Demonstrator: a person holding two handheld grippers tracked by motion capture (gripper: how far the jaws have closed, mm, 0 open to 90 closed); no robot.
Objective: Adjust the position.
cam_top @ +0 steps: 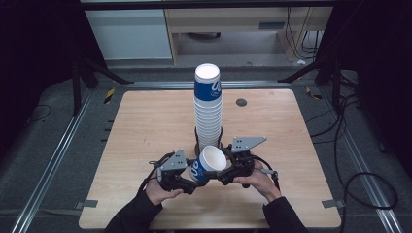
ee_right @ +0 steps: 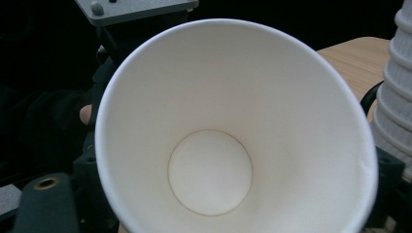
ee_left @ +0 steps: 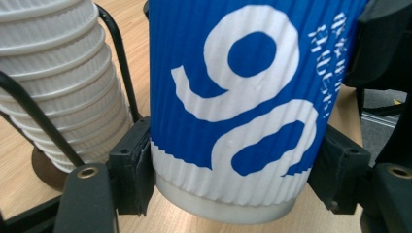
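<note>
A blue ribbed paper cup (cam_top: 206, 165) with white lettering hangs tilted above the table's front, its white mouth facing up and right. My left gripper (cam_top: 194, 179) is shut on its lower end; in the left gripper view both pads (ee_left: 141, 170) press on the cup (ee_left: 238, 97) just above its white base. My right gripper (cam_top: 222, 174) meets the cup from the other side. In the right gripper view the white inside of the cup (ee_right: 209, 170) faces the camera. The jaws of the right gripper (ee_right: 218, 194) hug the rim, which looks squeezed slightly oval.
A tall stack of the same cups (cam_top: 208, 107) stands in a black wire holder (ee_left: 121, 63) on a round base, just behind both grippers. The wooden table (cam_top: 145, 121) has a small round plug (cam_top: 241, 102) at the back right. Cables lie on the floor to the right.
</note>
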